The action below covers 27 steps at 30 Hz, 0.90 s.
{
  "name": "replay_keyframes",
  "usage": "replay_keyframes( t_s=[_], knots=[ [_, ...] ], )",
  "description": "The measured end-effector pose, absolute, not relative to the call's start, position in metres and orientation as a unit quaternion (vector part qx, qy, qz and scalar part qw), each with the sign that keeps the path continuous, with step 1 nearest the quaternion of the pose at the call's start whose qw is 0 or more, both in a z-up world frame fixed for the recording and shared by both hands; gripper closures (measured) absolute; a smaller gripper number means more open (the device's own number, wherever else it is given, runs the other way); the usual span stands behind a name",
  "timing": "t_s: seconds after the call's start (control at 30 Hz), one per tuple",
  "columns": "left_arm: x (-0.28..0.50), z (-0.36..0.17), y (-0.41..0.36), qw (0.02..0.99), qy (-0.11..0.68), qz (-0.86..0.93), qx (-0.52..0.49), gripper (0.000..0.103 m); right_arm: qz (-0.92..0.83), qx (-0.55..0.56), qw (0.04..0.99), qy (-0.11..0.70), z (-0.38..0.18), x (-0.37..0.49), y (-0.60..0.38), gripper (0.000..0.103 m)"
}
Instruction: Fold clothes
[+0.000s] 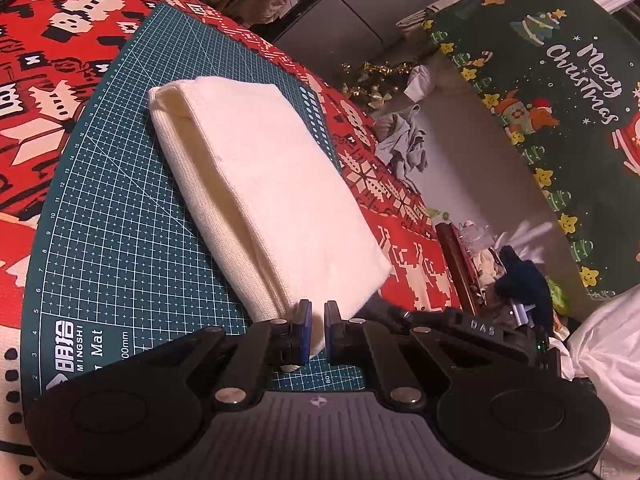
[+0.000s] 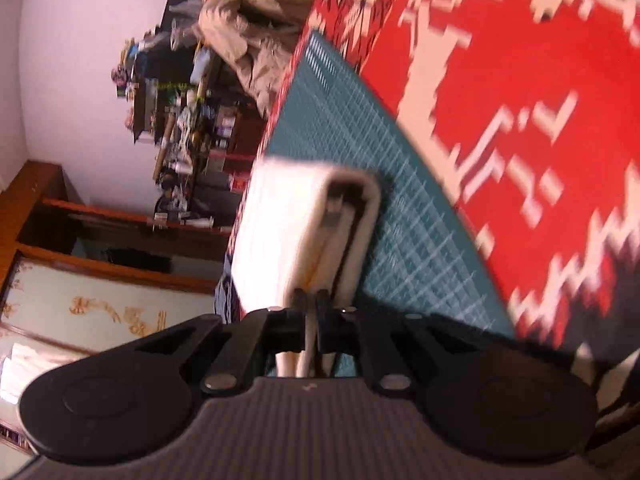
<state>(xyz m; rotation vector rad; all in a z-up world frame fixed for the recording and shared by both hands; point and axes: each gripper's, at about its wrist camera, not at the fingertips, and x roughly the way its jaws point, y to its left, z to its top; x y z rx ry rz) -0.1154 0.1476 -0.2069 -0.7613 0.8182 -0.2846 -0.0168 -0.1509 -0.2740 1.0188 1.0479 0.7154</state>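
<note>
Cream garment (image 1: 264, 196) folded flat, rectangular, on mat.

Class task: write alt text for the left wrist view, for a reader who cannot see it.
A folded cream garment lies on a green cutting mat, its near corner pinched in the left gripper. The mat sits on a red and white patterned cloth; a dark green "Merry Christmas" banner hangs at right.

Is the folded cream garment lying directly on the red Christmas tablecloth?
No, the folded cream garment lies mostly on the green cutting mat, which covers the red tablecloth.
</note>
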Motion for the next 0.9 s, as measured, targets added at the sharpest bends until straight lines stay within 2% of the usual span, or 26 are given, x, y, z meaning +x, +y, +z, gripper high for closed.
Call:
replay_keyframes(
  t_s=[0.47, 0.57, 0.9],
  knots=[
    [-0.115, -0.203, 0.145, 0.843, 0.392, -0.131, -0.345, 0.096, 0.291, 0.467, 0.705, 0.447, -0.270, 0.010, -0.185, 0.097],
    [-0.115, -0.201, 0.144, 0.844, 0.392, -0.129, -0.342, 0.096, 0.291, 0.473, 0.707, 0.439, -0.262, 0.003, -0.200, 0.094],
    [-0.116, -0.198, 0.136, 0.850, 0.392, -0.138, -0.323, 0.096, 0.359, 0.475, 0.649, 0.474, -0.253, -0.013, -0.170, 0.091]
  ],
)
